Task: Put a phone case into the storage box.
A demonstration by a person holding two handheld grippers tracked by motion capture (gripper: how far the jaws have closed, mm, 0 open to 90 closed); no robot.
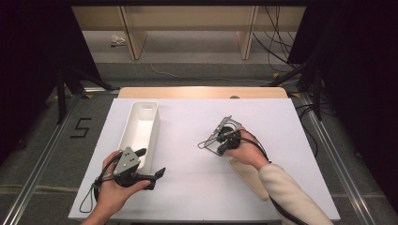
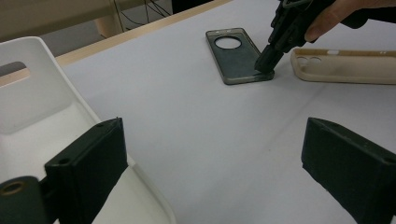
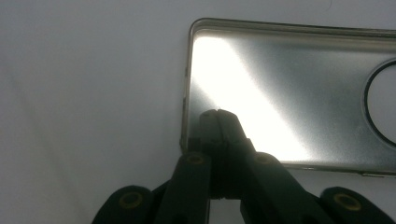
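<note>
My right gripper has its jaws pressed together with nothing between them, the tips resting on the inside of the grey phone case at one corner; that case lies flat on the white table, just beside a beige phone case. My left gripper stands wide and empty near the end of the white bin.

On the white desk, the right gripper has its jaws brought together and tipped down onto the dark phone case, with a beige phone case lying behind them under the forearm. The left gripper holds its jaws spread, one of them beside the near end of the white bin.
</note>
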